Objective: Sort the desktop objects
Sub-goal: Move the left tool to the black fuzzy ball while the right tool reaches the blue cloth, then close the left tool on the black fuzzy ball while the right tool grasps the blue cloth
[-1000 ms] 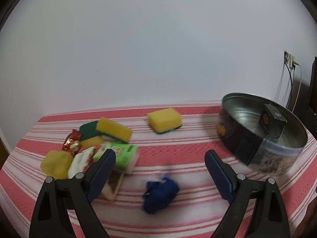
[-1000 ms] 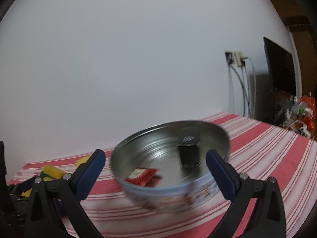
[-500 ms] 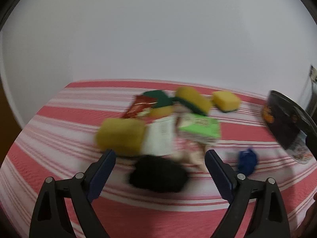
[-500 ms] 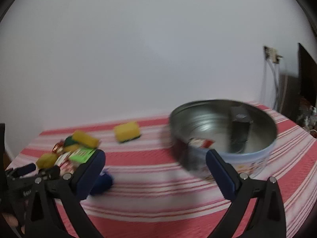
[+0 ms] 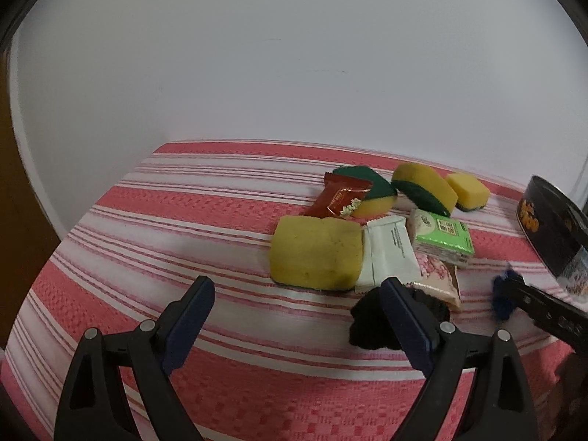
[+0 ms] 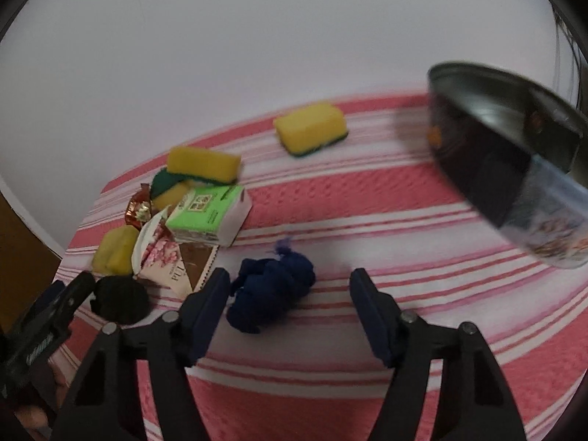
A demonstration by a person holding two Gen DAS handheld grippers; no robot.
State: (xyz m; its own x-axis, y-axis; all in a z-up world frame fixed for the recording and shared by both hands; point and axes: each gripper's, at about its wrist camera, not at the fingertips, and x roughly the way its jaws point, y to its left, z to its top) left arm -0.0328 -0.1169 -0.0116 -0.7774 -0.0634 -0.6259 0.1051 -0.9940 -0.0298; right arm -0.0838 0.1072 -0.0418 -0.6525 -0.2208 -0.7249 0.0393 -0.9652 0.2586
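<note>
A pile lies on the striped cloth: a yellow sponge, a white packet, a green tissue pack, a red snack wrapper, green-backed sponges and a black cloth ball. My left gripper is open and empty, just left of the black ball. A blue cloth ball lies between the fingers of my open right gripper. The pile also shows in the right wrist view, with the tissue pack and a lone sponge.
A round metal tin stands at the right; it also shows at the edge of the left wrist view. The white wall runs behind the table. The table's left edge is near.
Both grippers have swung left, away from the tin and toward the pile. The right gripper has come down around the blue cloth ball. The left one has come near the black ball.
</note>
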